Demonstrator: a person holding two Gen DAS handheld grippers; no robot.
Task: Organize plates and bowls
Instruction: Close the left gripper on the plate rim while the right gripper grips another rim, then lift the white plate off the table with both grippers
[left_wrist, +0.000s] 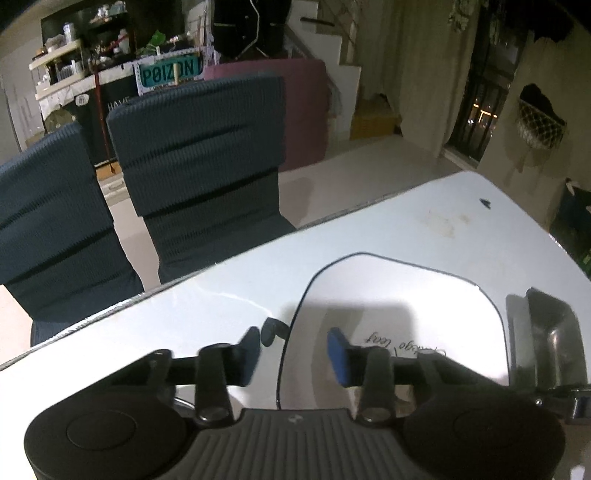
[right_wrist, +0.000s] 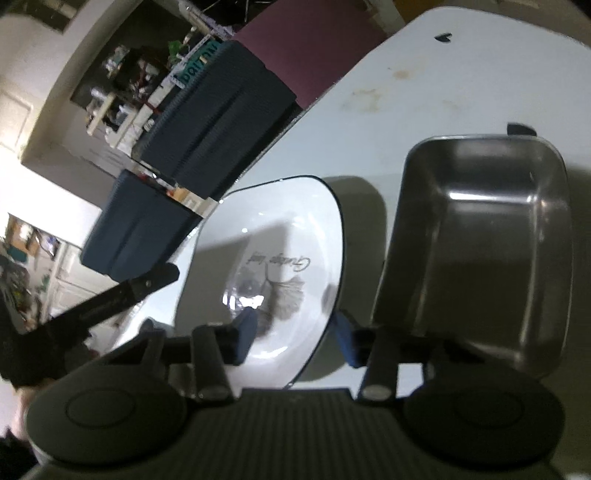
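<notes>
Both tongs, left (left_wrist: 293, 354) and right (right_wrist: 295, 334), straddle the plate (right_wrist: 280, 236) rim, not yet pinching; glazed, slippery, breakable — grip opposite edges.

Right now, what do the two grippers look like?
Both the left gripper and the right gripper look alike: black linkage arms, blue pads on the fingertips, a grey ribbed centre plate, and a round black disc at each side.

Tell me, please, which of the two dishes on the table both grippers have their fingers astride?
The white plate with the dark rim and ginkgo leaf print; the square steel bowl beside it has no fingers across its rim.
</notes>
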